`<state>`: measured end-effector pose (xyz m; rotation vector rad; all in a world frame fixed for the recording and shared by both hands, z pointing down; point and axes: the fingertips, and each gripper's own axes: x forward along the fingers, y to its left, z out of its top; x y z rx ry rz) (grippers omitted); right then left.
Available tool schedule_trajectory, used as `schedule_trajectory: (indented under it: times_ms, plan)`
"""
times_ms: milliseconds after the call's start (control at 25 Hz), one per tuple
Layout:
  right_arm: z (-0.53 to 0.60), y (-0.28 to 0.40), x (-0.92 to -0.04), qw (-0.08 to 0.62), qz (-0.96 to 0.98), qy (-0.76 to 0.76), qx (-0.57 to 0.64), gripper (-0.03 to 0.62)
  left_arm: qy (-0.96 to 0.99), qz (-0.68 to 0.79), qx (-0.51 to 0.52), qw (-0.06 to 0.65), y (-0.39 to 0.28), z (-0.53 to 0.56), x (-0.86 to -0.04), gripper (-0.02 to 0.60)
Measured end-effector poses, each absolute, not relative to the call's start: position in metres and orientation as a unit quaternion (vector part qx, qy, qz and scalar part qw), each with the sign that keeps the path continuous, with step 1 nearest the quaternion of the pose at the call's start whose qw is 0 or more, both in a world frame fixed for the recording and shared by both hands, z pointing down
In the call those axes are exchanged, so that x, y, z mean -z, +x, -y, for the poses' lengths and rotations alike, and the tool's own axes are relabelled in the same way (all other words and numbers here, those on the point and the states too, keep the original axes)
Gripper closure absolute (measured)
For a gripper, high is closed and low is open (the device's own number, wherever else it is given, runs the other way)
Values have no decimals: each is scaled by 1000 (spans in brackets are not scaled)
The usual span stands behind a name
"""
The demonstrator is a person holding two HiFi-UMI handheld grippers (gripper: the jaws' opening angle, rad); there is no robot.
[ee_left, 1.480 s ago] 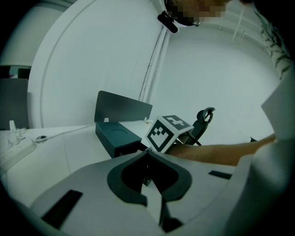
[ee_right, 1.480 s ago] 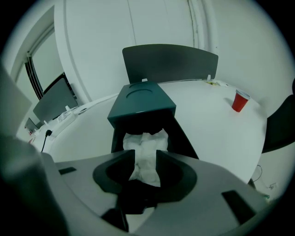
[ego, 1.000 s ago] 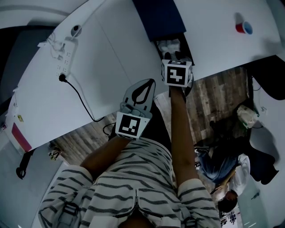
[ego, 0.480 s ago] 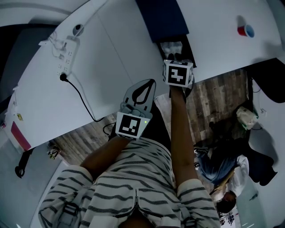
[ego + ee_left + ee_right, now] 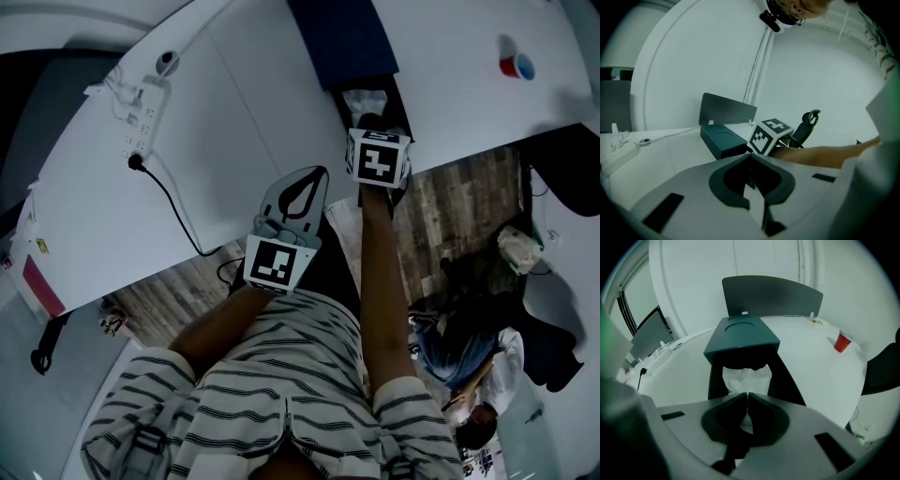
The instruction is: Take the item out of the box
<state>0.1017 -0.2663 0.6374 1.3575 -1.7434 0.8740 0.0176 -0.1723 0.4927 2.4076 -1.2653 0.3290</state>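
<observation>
The dark box (image 5: 740, 336) is found at the near edge of the white worktop (image 5: 234, 122), its open end turned toward that edge and its flaps spread. The white crumpled item (image 5: 745, 378) is seen in the box mouth, not yet taken out. The jaws of the right hand-held gripper (image 5: 748, 394) have just been closing and are brought together on the item's lower edge, a fold of white showing between them. The left hand-held gripper (image 5: 750, 156) is held closed and empty by the near edge, apart from the box. A red cup (image 5: 842, 341) stands well apart, toward the right edge.
</observation>
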Motion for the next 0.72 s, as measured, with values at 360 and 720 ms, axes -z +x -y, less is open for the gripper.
schedule_trajectory:
  times_ms: [360,720]
  plan:
    - [267,106,-616,349,687,544,-331,569,868,445,-112,189,19,167,-480,557]
    - [262,108,-585,320,697,558,-318,569,874,442,-108,170,19,160,-464,557]
